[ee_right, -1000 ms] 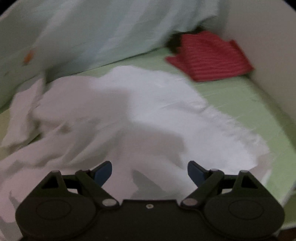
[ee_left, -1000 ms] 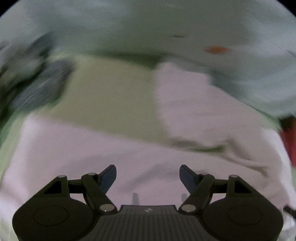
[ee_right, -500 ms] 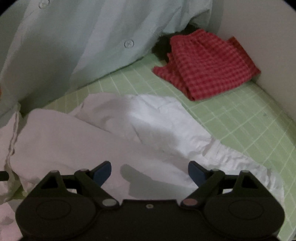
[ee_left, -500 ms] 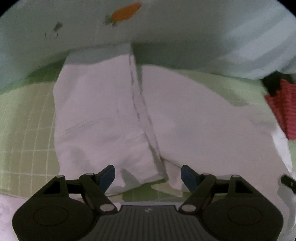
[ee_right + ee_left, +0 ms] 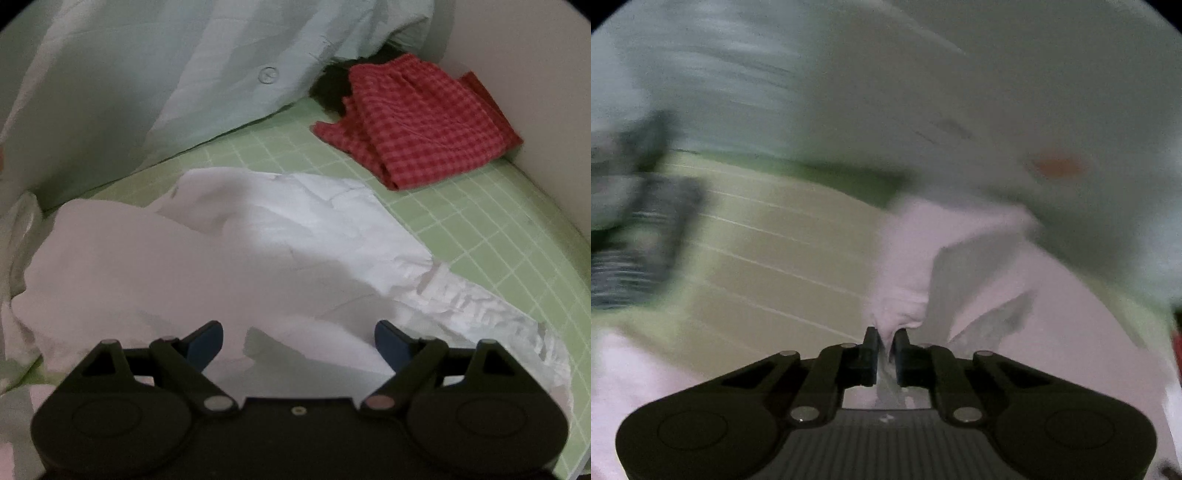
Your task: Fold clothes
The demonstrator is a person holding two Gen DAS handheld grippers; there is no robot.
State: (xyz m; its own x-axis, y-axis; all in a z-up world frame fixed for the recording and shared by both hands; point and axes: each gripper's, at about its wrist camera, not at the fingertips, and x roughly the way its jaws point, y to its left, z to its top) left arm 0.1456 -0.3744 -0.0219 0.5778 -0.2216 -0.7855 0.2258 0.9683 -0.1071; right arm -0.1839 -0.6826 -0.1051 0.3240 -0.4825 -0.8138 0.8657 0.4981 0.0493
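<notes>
Left gripper (image 5: 885, 341): pressing together on a pinch of the white garment (image 5: 979, 280), where half a second ago its jaws were standing spread above the cloth; the view is smearing with motion.
Right gripper (image 5: 298, 334): hanging spread over the garment, gripping nothing, much as it was before.
Garment (image 5: 207, 254): lying crumpled on the green mat (image 5: 480, 229), its near edge bunching up into the left jaws.
Surroundings: a red checked cloth (image 5: 417, 118) is sitting well apart by the wall; a pale green shirt (image 5: 155, 74) is draping behind.
Meaning: the grasp is now looking made, so a fold is likely starting; the right gripper is probably needing its own corner next.
Risk: a one-sided pull is likely dragging the cloth instead of folding it.
</notes>
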